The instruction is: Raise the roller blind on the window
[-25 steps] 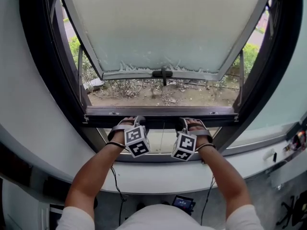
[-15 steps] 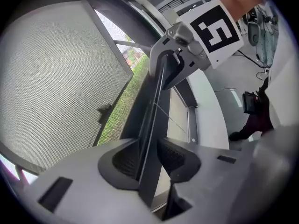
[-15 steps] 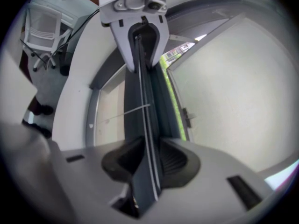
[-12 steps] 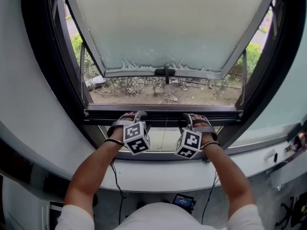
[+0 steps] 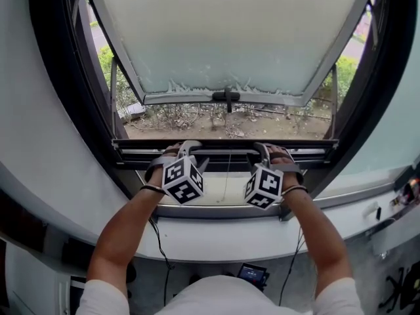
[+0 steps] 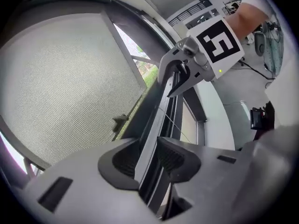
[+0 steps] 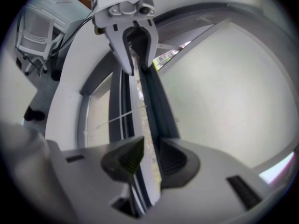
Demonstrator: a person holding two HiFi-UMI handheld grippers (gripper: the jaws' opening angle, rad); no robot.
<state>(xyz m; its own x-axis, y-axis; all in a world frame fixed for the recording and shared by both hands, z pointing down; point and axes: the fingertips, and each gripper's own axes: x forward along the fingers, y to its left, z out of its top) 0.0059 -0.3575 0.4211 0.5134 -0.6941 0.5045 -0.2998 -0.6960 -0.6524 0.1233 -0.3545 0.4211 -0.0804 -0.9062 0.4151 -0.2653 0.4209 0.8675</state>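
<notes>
While the left hand-held gripper and the right hand-held gripper each pinch the blind's bottom rail, pads pressed on its two faces, the step in hand reads as the upward lift.

Position: the rail lies low in the window opening, just above the white sill. It spans the dark frame from side to side. The two grips sit either side of centre, apart.

Technique (judgement):
- Raise both hands at one rate so the rail runs level; a tilt would likely bind it in the frame.
- Pull along the plane of the frame, not toward the body.
- Grip firmly; the rail is slim and looks smooth, so it may slip.

Materials:
- Rail: a long, narrow, hard bar, dark with a lighter strip along it and straight edges.
- Jaw pads: dark and ribbed, set in grey moulded housings.
- Tilted-out sash pane: pale and matt, with a fine woven grain in the left gripper view.
- A thin cord hangs below the rail across a beige panel; whether that panel is blind fabric cannot be told.
</notes>
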